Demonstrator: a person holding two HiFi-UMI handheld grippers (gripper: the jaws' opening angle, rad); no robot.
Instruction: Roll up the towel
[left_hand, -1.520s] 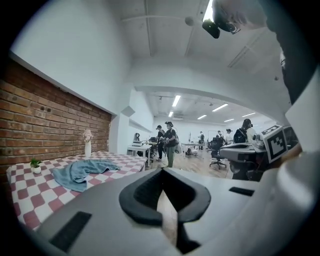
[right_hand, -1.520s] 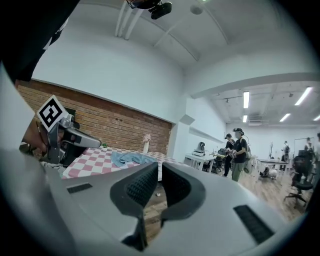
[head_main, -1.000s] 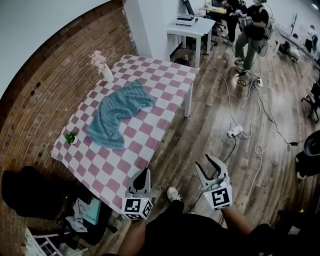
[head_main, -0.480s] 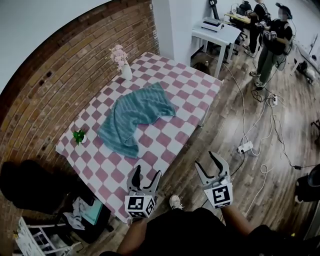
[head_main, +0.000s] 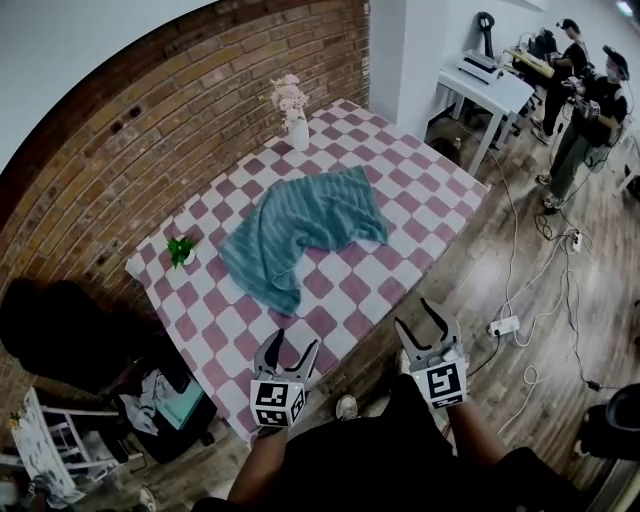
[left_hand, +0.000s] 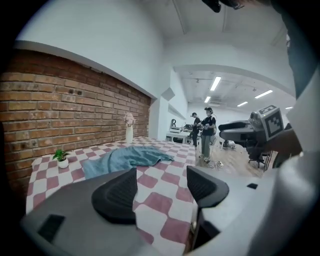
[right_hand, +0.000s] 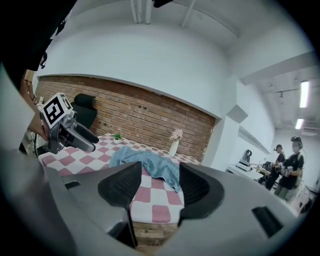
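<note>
A teal towel (head_main: 300, 225) lies crumpled and spread across the middle of a table with a pink-and-white checked cloth (head_main: 410, 180). My left gripper (head_main: 291, 350) hovers over the table's near edge. Its jaws swung wide and have just been closing a little, with nothing between them. My right gripper (head_main: 420, 325) hangs beyond the table's near corner, over the floor; its jaws have just been opening and are empty. The towel (left_hand: 125, 157) lies well ahead of the left gripper (left_hand: 160, 187). In the right gripper view the towel (right_hand: 150, 167) lies beyond the right gripper (right_hand: 155, 187).
A white vase of flowers (head_main: 293, 115) stands at the table's far edge, and a small potted plant (head_main: 181, 248) at its left edge. A black chair (head_main: 60, 330) sits at the left. Cables and a power strip (head_main: 503, 325) lie on the floor. People (head_main: 590, 110) stand near a white table (head_main: 490, 85).
Both grippers have come closer to the table. The left gripper's jaws, shut at first, now stand apart. The right jaws stand wider. The towel has not moved.
</note>
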